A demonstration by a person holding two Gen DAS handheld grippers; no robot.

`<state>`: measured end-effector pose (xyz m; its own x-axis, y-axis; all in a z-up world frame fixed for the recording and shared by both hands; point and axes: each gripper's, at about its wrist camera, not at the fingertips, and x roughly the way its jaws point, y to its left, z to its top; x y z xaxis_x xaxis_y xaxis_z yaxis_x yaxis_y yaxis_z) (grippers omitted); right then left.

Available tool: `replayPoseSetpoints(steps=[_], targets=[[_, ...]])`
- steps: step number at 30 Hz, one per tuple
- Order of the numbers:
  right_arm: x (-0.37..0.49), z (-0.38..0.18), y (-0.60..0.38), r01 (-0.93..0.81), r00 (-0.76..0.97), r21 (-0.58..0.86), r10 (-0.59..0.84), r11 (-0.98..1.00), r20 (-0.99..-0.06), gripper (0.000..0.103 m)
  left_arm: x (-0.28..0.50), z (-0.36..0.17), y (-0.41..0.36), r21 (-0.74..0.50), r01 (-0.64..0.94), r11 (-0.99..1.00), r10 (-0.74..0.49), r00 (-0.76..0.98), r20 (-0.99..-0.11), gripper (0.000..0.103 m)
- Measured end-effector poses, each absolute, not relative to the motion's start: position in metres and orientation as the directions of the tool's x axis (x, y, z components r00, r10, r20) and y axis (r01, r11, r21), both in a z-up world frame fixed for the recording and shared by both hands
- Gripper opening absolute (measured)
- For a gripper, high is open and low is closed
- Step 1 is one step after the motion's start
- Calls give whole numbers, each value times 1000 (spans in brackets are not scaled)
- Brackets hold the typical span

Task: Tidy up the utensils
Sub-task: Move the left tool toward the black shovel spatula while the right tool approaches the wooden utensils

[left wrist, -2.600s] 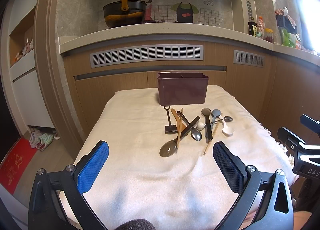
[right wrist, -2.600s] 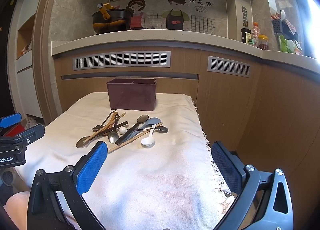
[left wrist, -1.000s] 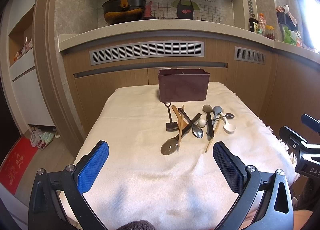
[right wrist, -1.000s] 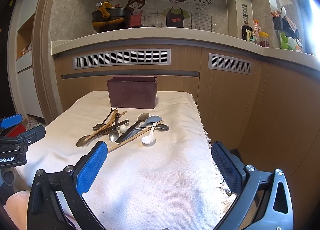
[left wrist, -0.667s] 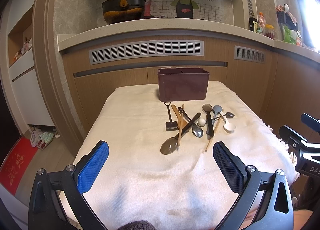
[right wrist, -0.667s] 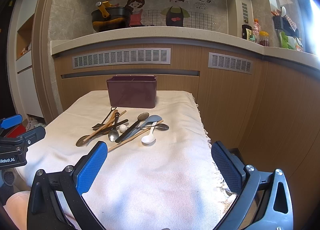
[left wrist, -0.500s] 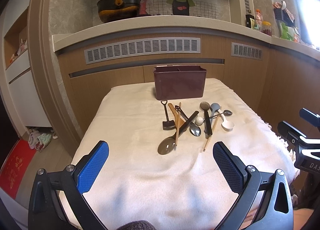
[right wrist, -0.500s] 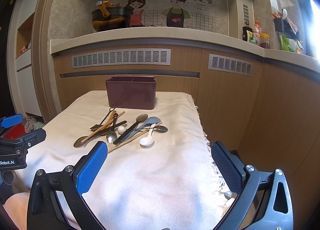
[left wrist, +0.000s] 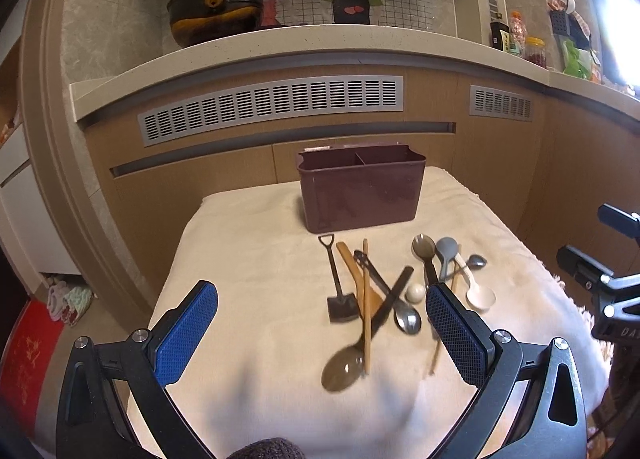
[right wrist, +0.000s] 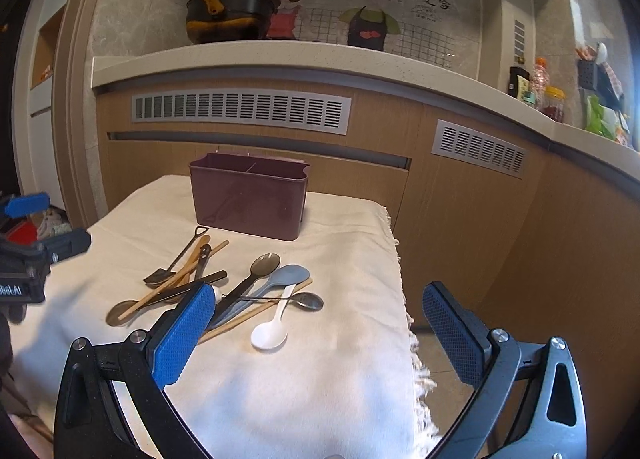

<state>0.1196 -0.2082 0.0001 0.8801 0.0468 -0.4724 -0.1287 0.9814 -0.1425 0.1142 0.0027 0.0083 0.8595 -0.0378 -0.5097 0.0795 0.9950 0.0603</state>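
A dark maroon utensil holder [left wrist: 360,189] with two compartments stands at the back of the cloth-covered table [left wrist: 248,251]; it also shows in the right wrist view [right wrist: 248,199]. A pile of utensils lies in front of it: a small black shovel-shaped spoon [left wrist: 338,291], wooden chopsticks [left wrist: 365,299], a large metal spoon [left wrist: 342,373], a grey-blue spoon [left wrist: 446,255] and a white spoon [right wrist: 270,333]. My left gripper [left wrist: 320,339] is open and empty, just short of the pile. My right gripper [right wrist: 316,339] is open and empty over the table's right side, near the white spoon.
The table's right edge with its cloth fringe [right wrist: 416,359] drops to the floor. A wooden counter front with vents [left wrist: 272,105] stands behind the table. A black pan [left wrist: 216,19] sits on the counter top.
Both grippers have moved forward towards the utensil pile and the holder, which now look larger and closer. Both stay open. The utensils have not moved.
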Motion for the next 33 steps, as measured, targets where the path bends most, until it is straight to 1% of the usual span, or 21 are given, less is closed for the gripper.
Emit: replayPoseSetpoints(steps=[4, 7, 10, 11, 14, 17, 21, 24, 27, 30, 31, 33], targets=[[152, -11, -199, -176, 855, -174, 63, 969, -515, 103, 144, 13, 12, 49, 60, 997, -28, 870, -492, 103], [176, -21, -190, -203, 827, -165, 79, 965, -557, 103, 164, 11, 27, 16, 39, 999, -26, 865, -501, 103], [198, -32, -183, -211, 790, -125, 94, 969, -606, 103, 182, 2, 44, -23, -11, 1000, -3, 849, -528, 103], [204, -36, -180, -213, 779, -114, 98, 970, -620, 101, 186, -2, 49, -35, -30, 999, 7, 843, -538, 103], [219, -46, -171, -227, 749, -111, 101, 968, -655, 91, 195, -15, 58, -44, -41, 998, 9, 827, -562, 103], [226, -54, -165, -237, 739, -139, 85, 962, -668, 91, 199, -27, 51, 27, -10, 1000, 24, 807, -591, 103], [233, -63, -168, -225, 728, -162, 55, 961, -683, 91, 203, -43, 40, 27, 67, 997, -34, 768, -640, 103], [235, -68, -176, -204, 720, -156, 40, 966, -693, 91, 204, -50, 27, 13, 128, 992, -88, 751, -655, 103], [230, -69, -184, -193, 716, -152, 33, 969, -698, 91, 210, -54, 16, -43, 171, 984, -154, 720, -677, 103], [221, -67, -191, -176, 730, -166, 15, 970, -683, 92, 214, -55, 8, -71, 178, 981, -177, 703, -689, 103], [218, -67, -193, -170, 733, -164, 13, 972, -680, 92, 212, -54, 5, -79, 196, 978, -195, 698, -689, 102], [212, -64, -200, -160, 739, -149, 18, 976, -674, 92, 208, -55, -2, -92, 253, 963, -244, 677, -695, 98]])
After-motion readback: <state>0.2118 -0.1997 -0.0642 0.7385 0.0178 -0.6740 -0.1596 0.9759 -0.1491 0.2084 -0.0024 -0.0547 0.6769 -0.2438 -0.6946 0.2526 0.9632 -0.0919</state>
